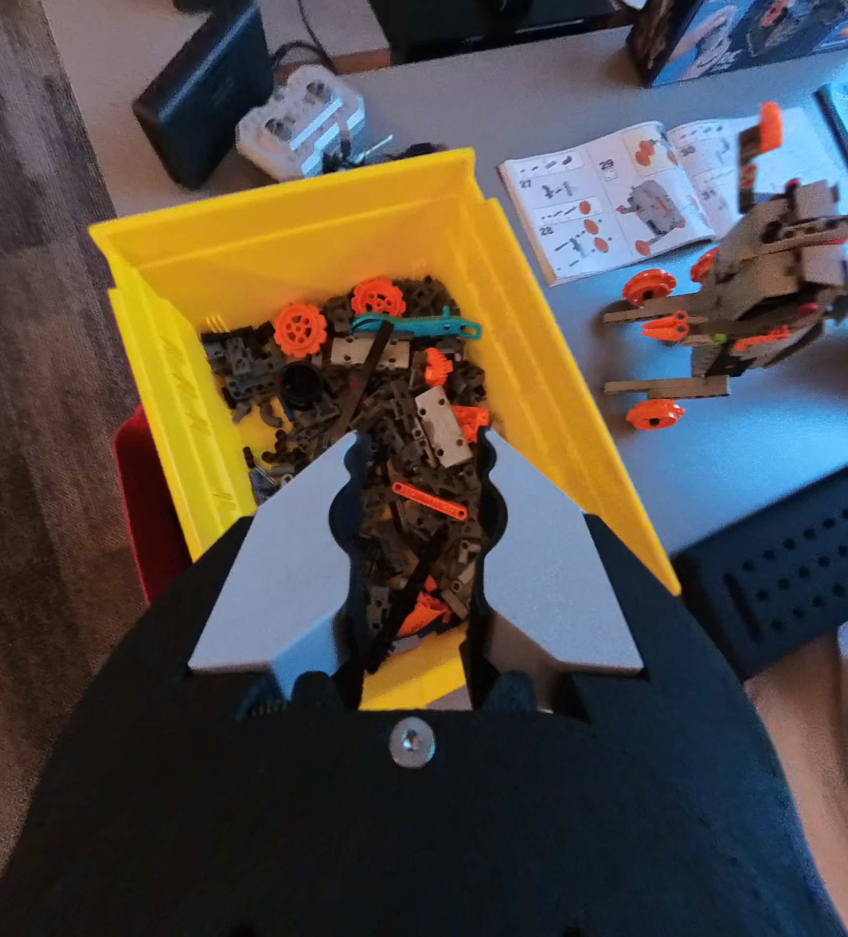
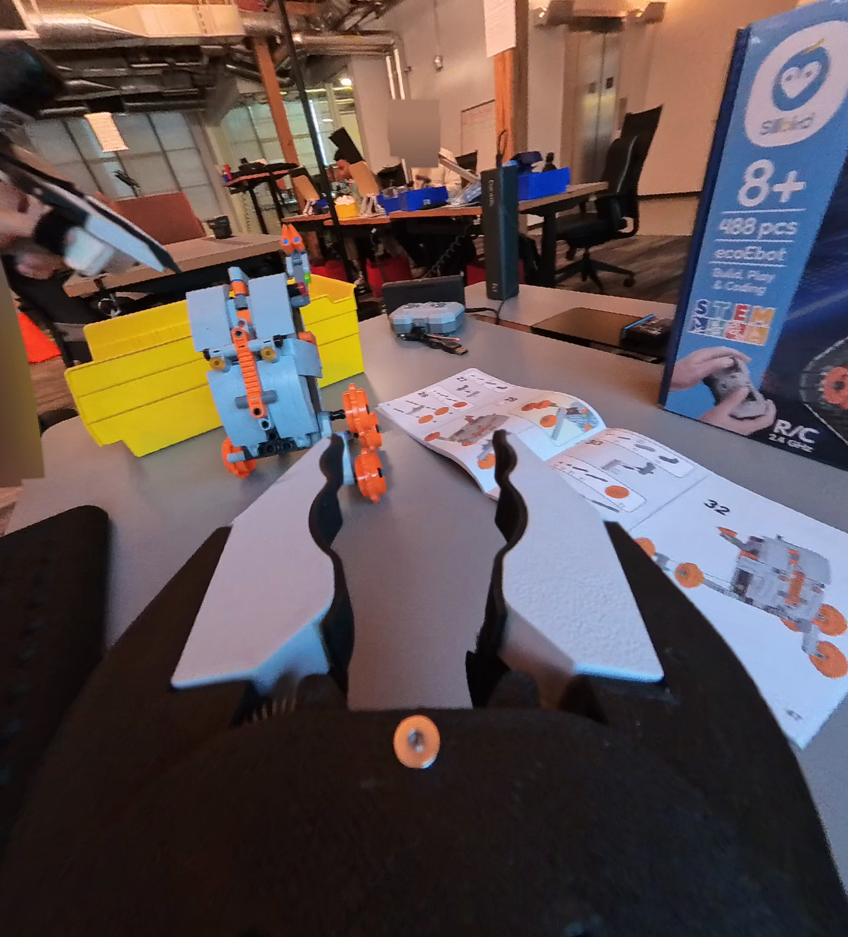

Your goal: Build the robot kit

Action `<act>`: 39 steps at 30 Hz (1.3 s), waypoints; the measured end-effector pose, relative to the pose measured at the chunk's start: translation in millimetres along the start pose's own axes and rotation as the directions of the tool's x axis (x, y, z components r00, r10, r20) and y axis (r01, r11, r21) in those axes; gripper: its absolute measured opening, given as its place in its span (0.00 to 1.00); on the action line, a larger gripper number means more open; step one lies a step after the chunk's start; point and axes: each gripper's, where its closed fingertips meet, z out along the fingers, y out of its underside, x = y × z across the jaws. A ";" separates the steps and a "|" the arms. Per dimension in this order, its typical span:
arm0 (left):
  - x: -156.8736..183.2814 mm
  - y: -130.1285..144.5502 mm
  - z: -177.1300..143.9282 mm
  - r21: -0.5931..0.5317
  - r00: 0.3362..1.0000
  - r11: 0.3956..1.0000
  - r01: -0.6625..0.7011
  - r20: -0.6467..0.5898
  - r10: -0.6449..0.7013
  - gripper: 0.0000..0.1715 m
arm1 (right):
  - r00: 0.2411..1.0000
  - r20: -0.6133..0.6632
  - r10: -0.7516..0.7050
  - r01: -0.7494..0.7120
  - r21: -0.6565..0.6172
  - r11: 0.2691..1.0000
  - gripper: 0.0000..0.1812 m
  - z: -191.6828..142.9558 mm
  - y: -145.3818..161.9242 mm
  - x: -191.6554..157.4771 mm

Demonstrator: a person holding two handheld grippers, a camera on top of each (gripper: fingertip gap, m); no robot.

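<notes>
My left gripper (image 1: 419, 436) is open and empty above a yellow bin (image 1: 310, 218) full of dark, grey and orange building pieces (image 1: 401, 507), among them two orange gear wheels (image 1: 300, 329) and a teal beam (image 1: 422, 324). A half-built grey and orange model robot (image 1: 746, 304) stands on the grey table to the bin's right. My right gripper (image 2: 414, 446) is open and empty, low over the table, just right of the model robot (image 2: 260, 375) and its orange wheels (image 2: 366, 441). The yellow bin (image 2: 148, 400) sits behind the model, with the left gripper (image 2: 82, 228) above it.
An open instruction booklet (image 1: 614, 197) lies right of the bin and shows in the right wrist view (image 2: 690, 507). The kit's blue box (image 2: 792, 228) stands at the right. A grey remote controller (image 1: 300, 121) and a black box (image 1: 204, 96) lie behind the bin. A black perforated seat back (image 1: 792, 552) sits near. Tip to tip, the grippers are about 45 centimeters apart. The teal beam (image 1: 422, 324) sits 15 centimeters or so from the ends of my left fingers.
</notes>
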 end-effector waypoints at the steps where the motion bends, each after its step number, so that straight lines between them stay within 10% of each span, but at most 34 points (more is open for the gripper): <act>1: -3.7 3.9 6.1 -0.026 1.000 1.000 0.006 -0.009 -0.006 0.24 | 1.000 -0.003 -0.007 0.007 -0.007 1.000 0.33 0.9 1.3 -0.2; 10: -57.8 27.1 60.1 -0.404 0.963 0.908 -0.112 0.181 0.199 0.21 | 0.993 -0.005 -0.120 0.119 -0.047 0.992 0.28 10.1 9.2 -0.1; 18: -70.6 8.3 109.3 -0.439 0.963 0.884 -0.161 0.128 0.239 0.25 | 0.983 -0.038 -0.181 0.178 -0.078 0.981 0.28 9.9 14.5 8.8; 23: -95.5 19.4 105.3 -0.495 0.960 0.869 -0.012 0.237 0.149 0.10 | 0.983 -0.050 -0.179 0.174 -0.085 0.981 0.28 12.4 16.0 15.1; 39: -103.0 32.3 116.8 -0.571 0.947 0.820 0.021 0.273 0.166 0.13 | 0.983 -0.042 -0.179 0.173 -0.115 0.978 0.28 15.8 23.3 16.3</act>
